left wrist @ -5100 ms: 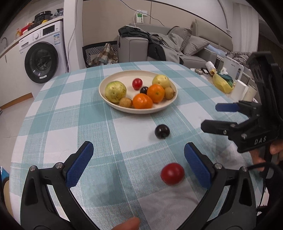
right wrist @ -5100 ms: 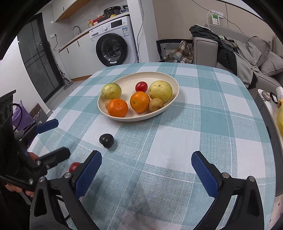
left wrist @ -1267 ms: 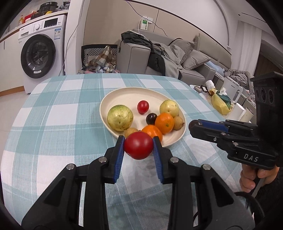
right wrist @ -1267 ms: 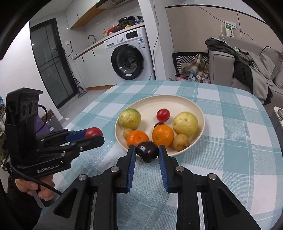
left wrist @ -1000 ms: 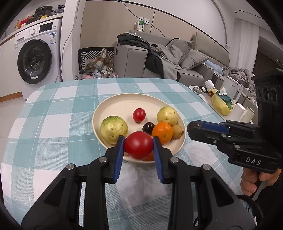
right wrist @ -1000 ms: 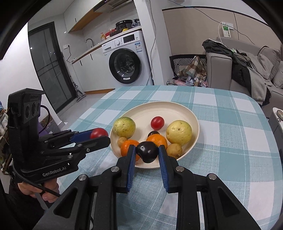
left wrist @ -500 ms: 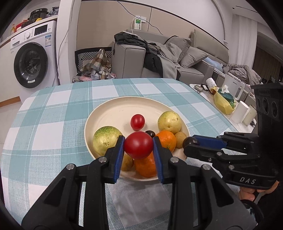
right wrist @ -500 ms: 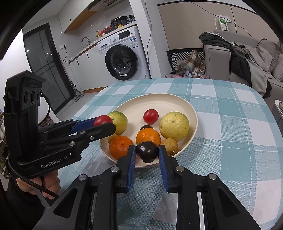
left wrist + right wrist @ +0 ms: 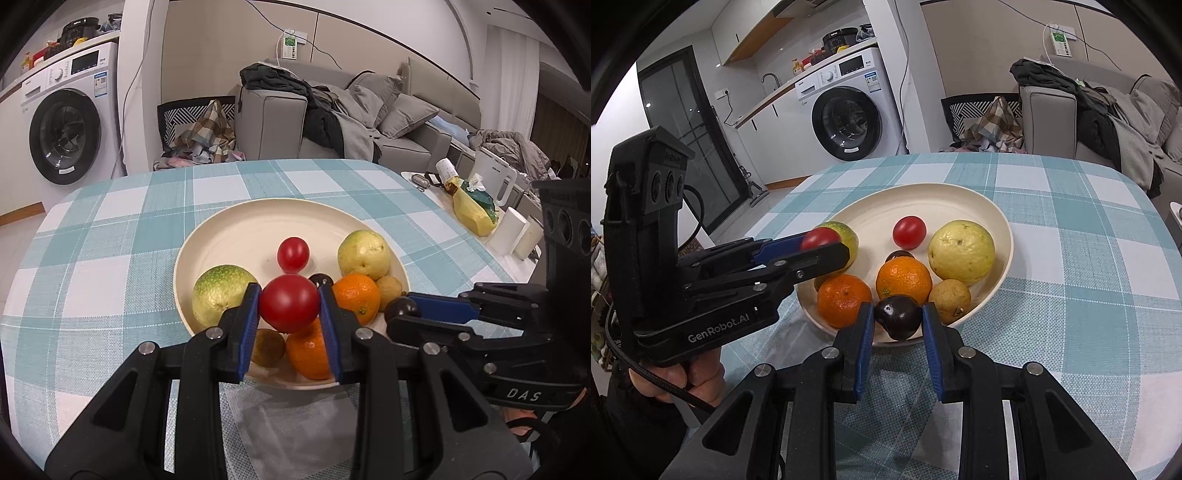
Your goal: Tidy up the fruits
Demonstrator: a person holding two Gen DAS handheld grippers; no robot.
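The left gripper (image 9: pixel 289 309) hangs over the plate (image 9: pixel 236 236), fingers clamped on a red tomato (image 9: pixel 289 308). The right gripper (image 9: pixel 898 322) grips a dark plum (image 9: pixel 898 316) above the plate's near rim, which it partly hides.

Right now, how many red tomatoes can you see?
2. One red tomato is clamped in the left hand-held gripper above the plate; the other tomato lies on it. More may be hidden.

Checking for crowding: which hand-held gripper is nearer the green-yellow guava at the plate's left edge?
Left. The left hand-held gripper, holding a red tomato, sits right beside the green-yellow guava. The right hand-held gripper, holding a dark plum, is across the plate.
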